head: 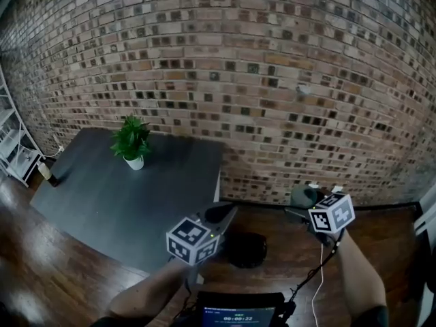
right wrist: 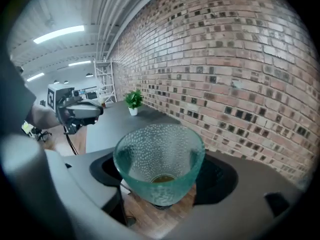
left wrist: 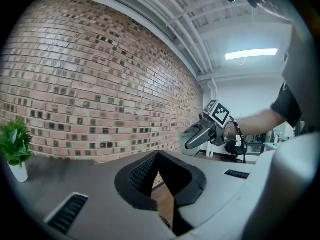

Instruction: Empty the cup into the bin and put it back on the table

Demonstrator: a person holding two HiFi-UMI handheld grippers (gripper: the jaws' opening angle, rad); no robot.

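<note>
Filling the whole background behind the table (head: 102, 196) is a brick wall (head: 272, 80); the dark grey tabletop butts up against it. A wooden floor (head: 41, 271) spreads round the table's near and right sides.

A low black bin (head: 246, 251) sits on that floor, just off the table's near right corner.

The left gripper (head: 229, 211) hangs over that same corner, pointing roughly level toward the wall. Its jaws are pressed together at the tips, with nothing between them. Its cube with square markers (head: 193, 240) faces up toward the head view.

The right gripper (right wrist: 161, 179) is out past the table's right end, over the floor and clear of the tabletop, tipped downward. Its jaws stand wide, clamped on either side of the cup (right wrist: 159, 154).

A small green plant (head: 131, 140) in a white pot (head: 135, 162) stands upright toward the back of the table, near the wall. A small bottle-like thing (head: 46, 172) — too small to make out — stands at the table's far left edge.

The cup is blue-green dimpled glass, flaring wide at the mouth. It is off the table, to the right of it and beyond the bin, held in the air with its mouth turned back toward the right gripper's camera. A brownish patch (right wrist: 161, 178) shows at its bottom — what it is cannot be told.
</note>
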